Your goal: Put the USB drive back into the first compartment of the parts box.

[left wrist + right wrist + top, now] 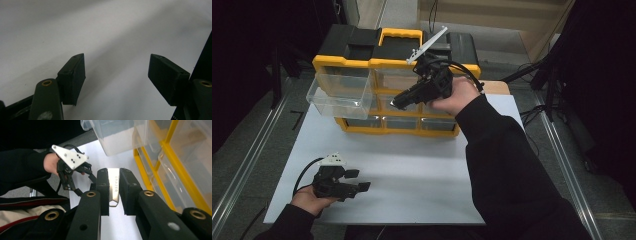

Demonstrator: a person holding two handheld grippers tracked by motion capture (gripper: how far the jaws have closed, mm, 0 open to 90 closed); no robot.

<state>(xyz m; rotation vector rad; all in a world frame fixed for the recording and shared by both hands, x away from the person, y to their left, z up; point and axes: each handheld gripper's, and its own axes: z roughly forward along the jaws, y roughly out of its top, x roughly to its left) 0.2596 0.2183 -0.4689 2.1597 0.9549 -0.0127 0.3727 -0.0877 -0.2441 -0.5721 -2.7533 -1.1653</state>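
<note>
Eraser (113, 187), flat white with grey lettering, pinched between right gripper (114, 192) fingers.

- Readable text: one marking, "ERAZER", in small capital letters running lengthwise along a flat silver metal piece (114, 187), seen in the right gripper view.
- Carrier: the silver metal piece sits clamped between the two black jaws of the right gripper (114, 192), just beside the yellow frame of the drawer organizer (160, 167).
- All other surfaces: no legible text, numbers or signs.
</note>
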